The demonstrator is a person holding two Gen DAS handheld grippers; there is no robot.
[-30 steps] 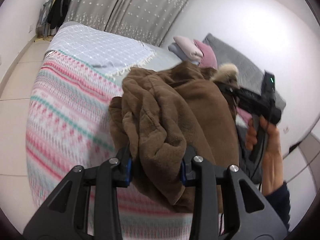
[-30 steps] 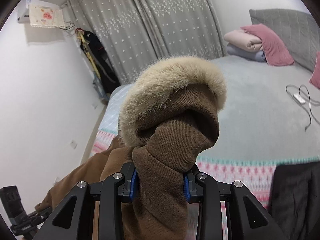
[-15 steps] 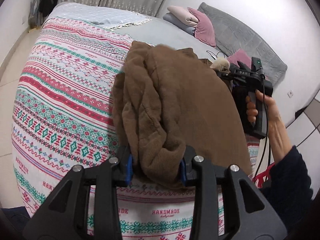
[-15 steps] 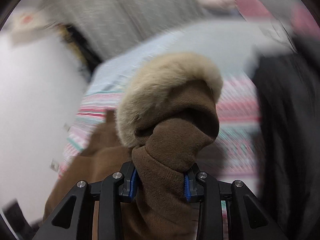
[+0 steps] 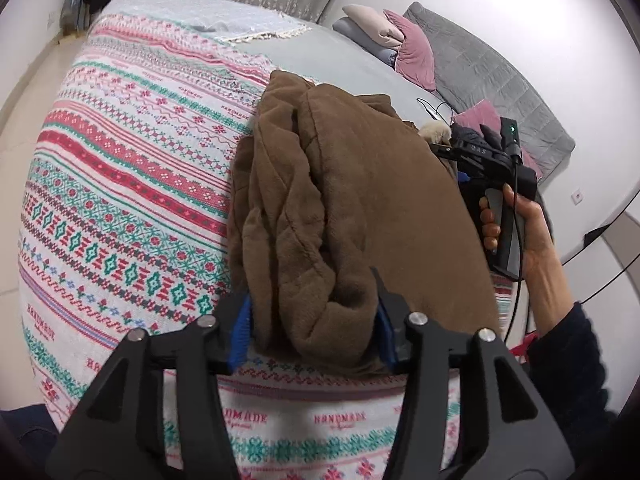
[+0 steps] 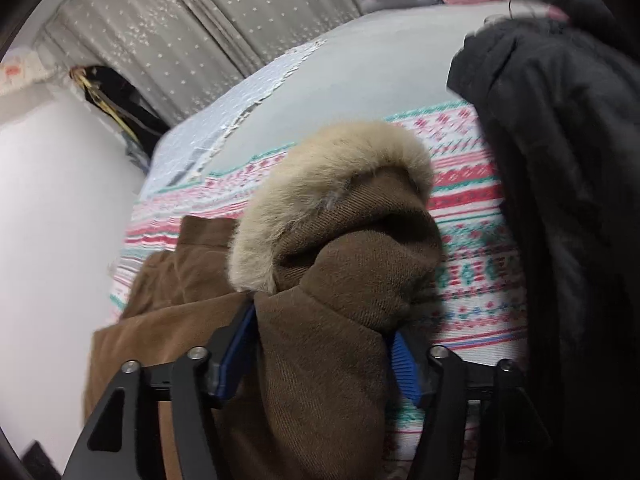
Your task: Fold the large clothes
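A large brown coat lies in a bunched, folded heap on the patterned bedspread. My left gripper straddles its near rolled edge; its jaws are opening, and the fabric sits loosely between the blue pads. In the right wrist view, my right gripper is around the coat's hood end, which has a beige fur trim. Its jaws are opening too, with a gap beside the right pad. A hand holds the right gripper at the coat's far right side.
A black jacket lies on the bed just right of the hood. Pink and grey pillows and a grey headboard cushion sit at the far end, with a cable on the grey sheet. Grey curtains hang beyond the bed.
Both grippers came down with the coat, which now rests on the bedspread. Both pairs of jaws have widened from a tight pinch on the fabric to a loose straddle.
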